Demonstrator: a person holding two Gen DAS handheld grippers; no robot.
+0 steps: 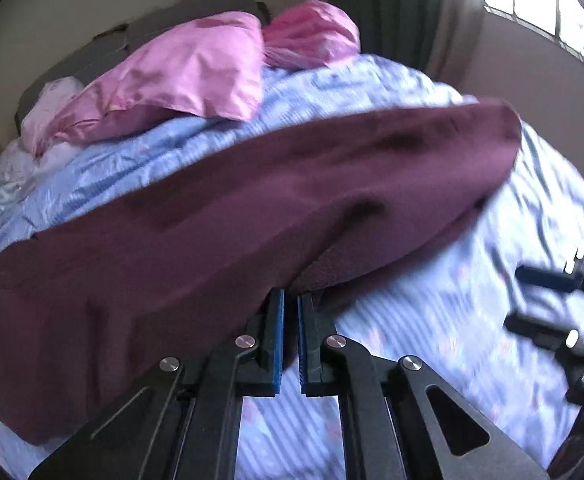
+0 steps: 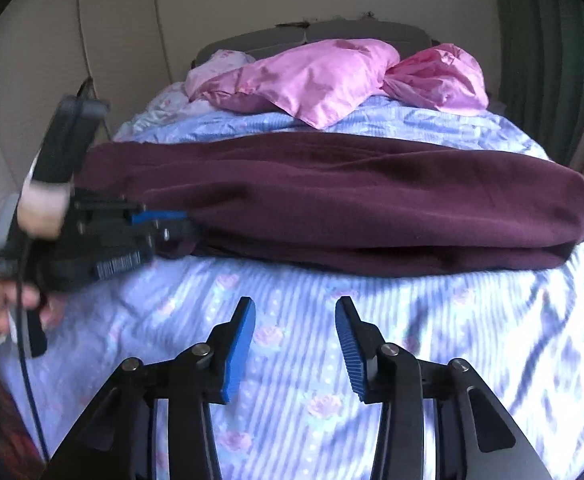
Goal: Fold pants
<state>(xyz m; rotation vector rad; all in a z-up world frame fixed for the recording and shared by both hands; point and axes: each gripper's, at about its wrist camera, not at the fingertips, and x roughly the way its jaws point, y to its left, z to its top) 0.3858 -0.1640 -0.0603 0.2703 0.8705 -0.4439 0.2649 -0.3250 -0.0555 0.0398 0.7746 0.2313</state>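
Maroon pants (image 2: 332, 200) lie across the bed (image 2: 292, 360), long axis side edge to side edge (pink pillows (image 2: 324, 76) beyond), left gripper (image 1: 290, 300) pinched on their near-edge end, right gripper (image 2: 295, 308) apart over bare sheet.

Daylight enters from a window (image 1: 548, 4) at the upper right of the left wrist view, where it glares to white. Both views show strong fisheye bending and dark vignetted corners. The bedspread (image 2: 492, 360) is streaked by motion blur toward its right edge; the left gripper (image 2: 180, 228) is blurred. Soft shadow lies under the pants (image 2: 332, 200).
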